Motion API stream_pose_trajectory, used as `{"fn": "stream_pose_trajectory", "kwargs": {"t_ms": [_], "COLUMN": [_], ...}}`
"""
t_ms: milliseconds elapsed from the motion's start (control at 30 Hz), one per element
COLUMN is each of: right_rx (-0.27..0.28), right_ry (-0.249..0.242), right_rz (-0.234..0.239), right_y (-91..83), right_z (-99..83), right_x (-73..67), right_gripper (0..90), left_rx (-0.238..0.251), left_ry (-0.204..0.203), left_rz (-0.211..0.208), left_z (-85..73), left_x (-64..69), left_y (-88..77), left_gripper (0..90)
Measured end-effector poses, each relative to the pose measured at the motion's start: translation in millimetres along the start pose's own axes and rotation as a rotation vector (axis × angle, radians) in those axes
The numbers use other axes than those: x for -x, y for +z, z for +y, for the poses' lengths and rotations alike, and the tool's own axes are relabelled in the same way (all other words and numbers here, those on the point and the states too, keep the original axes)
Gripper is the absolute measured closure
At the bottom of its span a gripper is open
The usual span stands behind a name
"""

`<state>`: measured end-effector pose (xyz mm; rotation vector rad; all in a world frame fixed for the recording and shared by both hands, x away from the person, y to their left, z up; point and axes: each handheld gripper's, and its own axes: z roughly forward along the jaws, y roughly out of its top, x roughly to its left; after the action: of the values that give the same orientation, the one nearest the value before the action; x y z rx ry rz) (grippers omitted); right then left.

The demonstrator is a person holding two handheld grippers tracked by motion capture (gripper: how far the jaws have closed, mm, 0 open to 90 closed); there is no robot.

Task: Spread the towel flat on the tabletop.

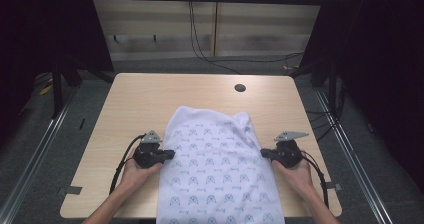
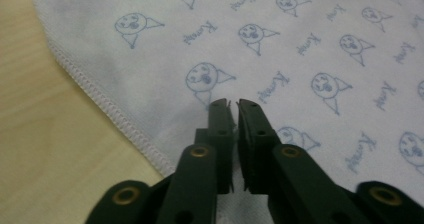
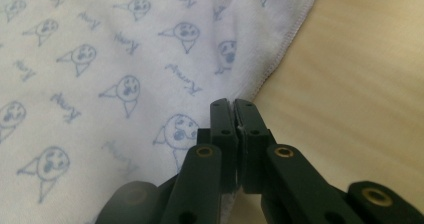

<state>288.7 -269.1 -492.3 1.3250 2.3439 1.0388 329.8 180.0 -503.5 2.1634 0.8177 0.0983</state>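
Left tongs (image 2: 234,104) and right tongs (image 3: 233,104) clenched on white printed cloth (image 1: 220,174) (stitched hem), table (image 1: 135,99).

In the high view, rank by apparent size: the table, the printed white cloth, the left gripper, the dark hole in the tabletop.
1. table
2. printed white cloth
3. left gripper
4. dark hole, farther from the camera, yet clearly smallest

Light wooden table (image 1: 150,99), round dark hole (image 1: 240,88), black cables (image 1: 200,49), metal rails (image 1: 40,149)

My high view looks down on the surface (image 1: 150,99); both gripper views sit close over the cloth (image 1: 215,169) it shares.
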Motion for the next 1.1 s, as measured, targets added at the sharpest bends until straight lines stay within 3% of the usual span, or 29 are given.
{"fn": "stream_pose_trajectory", "kwargs": {"t_ms": [100,200,367,400,433,500,567,633,733,833,867,967,1033,1100], "right_rx": [-0.021,-0.042,-0.082,-0.091,-0.092,-0.038,0.006,0.038,0.073,0.076,0.081,0.073,0.062,0.058], "right_ry": [-0.004,0.002,-0.025,-0.031,-0.046,-0.032,-0.009,-0.002,0.009,-0.004,0.003,0.013,0.036,0.047], "right_rz": [0.033,0.077,0.162,0.175,0.18,0.189,0.183,0.175,0.149,0.087,0.087,0.055,0.047,0.044], "right_y": [-11.9,-26.4,-48.6,-51.7,-54.4,-59.4,-58.4,-51.1,-36.1,-15.0,-9.7,11.9,24.8,31.0], "right_z": [-17.0,-31.5,-55.6,-59.0,-60.7,-58.4,-51.3,-39.1,-16.5,11.4,16.7,31.9,36.0,36.0], "right_x": [-9.2,-19.6,-45.1,-50.1,-54.3,-55.5,-49.5,-37.6,-20.4,-3.6,1.1,15.8,24.2,28.2], "right_gripper": [87.6,87.4,86.9,86.2,82.9,74.0,70.5,70.5,71.2,71.1,70.7,67.2,65.4,63.2], "left_rx": [-0.024,-0.048,-0.098,-0.098,-0.123,-0.103,-0.034,0.001,0.051,0.058,0.066,0.082,0.088,0.072], "left_ry": [0.012,0.021,0.063,0.063,0.08,0.106,0.075,0.045,-0.034,-0.082,-0.119,-0.175,-0.183,-0.189], "left_rz": [-0.039,-0.107,-0.191,-0.191,-0.222,-0.189,-0.196,-0.164,-0.093,-0.042,-0.032,0.009,0.035,0.023], "left_z": [-5.2,-12.6,-24.6,-24.6,-27.8,-25.5,-17.1,-8.1,2.6,10.5,13.5,18.3,20.5,21.1], "left_x": [8.2,23.2,50.2,50.2,57.8,60.6,51.0,34.7,5.3,-15.0,-24.3,-39.9,-43.7,-42.5], "left_y": [-5.5,-10.4,-20.0,-20.0,-24.4,-30.9,-37.9,-37.8,-28.2,-16.8,-12.2,-4.9,0.8,8.3], "left_gripper": [89.7,89.8,89.3,88.6,86.1,79.3,79.1,78.7,78.7,78.6,78.6,78.9,78.9,77.8]}}
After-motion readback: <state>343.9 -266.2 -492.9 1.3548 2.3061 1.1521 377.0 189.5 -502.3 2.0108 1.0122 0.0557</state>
